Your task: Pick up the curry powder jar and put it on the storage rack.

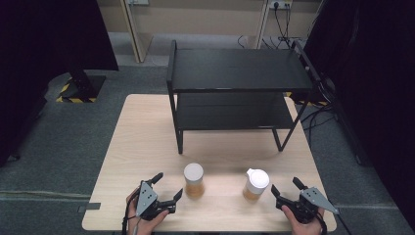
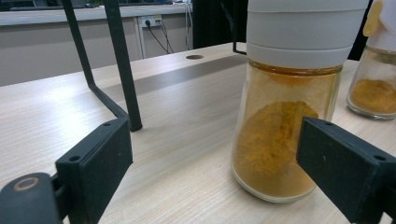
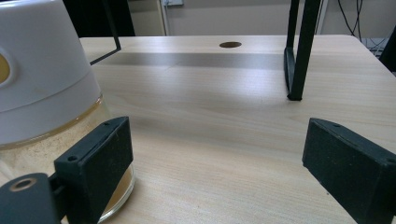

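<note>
Two glass spice jars with white lids stand near the front of the wooden table (image 1: 147, 142). The left jar (image 1: 194, 180) holds orange-yellow powder; in the left gripper view this jar (image 2: 285, 116) stands just ahead of the right jaw, off to the side of the gap. My left gripper (image 1: 169, 186) (image 2: 215, 140) is open with nothing between its jaws, just left of that jar. The right jar (image 1: 256, 184) (image 2: 376, 84) has a flip cap. My right gripper (image 1: 285, 185) (image 3: 217, 144) is open just right of it, with the jar (image 3: 42, 93) beyond its left jaw.
A black two-tier metal shelf (image 1: 235, 68) stands at the back of the table, both tiers bare. Its thin legs (image 2: 123, 70) (image 3: 301, 46) rest on the tabletop ahead of the grippers. Bare wood lies between the jars and the shelf. Cables hang at the right.
</note>
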The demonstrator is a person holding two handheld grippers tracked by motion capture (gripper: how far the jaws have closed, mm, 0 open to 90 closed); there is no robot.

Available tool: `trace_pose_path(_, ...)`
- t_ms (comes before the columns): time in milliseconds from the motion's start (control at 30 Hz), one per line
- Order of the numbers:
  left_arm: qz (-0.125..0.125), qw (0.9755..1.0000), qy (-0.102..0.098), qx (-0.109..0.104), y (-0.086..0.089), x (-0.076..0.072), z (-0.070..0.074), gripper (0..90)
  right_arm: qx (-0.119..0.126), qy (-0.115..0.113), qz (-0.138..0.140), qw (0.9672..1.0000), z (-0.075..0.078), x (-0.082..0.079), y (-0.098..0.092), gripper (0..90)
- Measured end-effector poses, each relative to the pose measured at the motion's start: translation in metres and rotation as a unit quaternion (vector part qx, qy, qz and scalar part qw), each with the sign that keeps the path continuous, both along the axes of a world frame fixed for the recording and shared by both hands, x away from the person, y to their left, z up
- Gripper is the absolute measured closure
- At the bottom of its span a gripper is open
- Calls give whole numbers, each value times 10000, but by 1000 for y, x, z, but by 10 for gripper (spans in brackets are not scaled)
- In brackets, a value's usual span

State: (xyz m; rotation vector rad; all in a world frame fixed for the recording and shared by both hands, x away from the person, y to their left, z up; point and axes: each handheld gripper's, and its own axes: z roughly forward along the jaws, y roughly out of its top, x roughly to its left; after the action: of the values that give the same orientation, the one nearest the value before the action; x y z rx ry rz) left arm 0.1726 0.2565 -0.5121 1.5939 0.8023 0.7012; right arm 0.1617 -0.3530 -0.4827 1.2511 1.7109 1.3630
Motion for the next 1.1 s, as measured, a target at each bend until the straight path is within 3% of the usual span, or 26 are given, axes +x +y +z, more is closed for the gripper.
trace_pose_path(167, -83, 10000, 0, -14, 0, 2, 1, 100, 23, 8, 0, 10000, 0, 0, -1, 86)
trace_pose_path(367, -326, 9992, -14, -209, 0, 9, 5, 99, 56, 49, 9, 10000, 1, 2, -2, 84)
trace_pose_path(733, -713, 9973, -102, -106, -11, 21, 16, 114, 56, 42, 12, 10000, 0, 2, -2, 84)
trace_pose_path(1100, -886, 9960, -39, -49, -18, 35, 22, 179, 55, 52, 20, 10000, 1, 2, -2, 84)
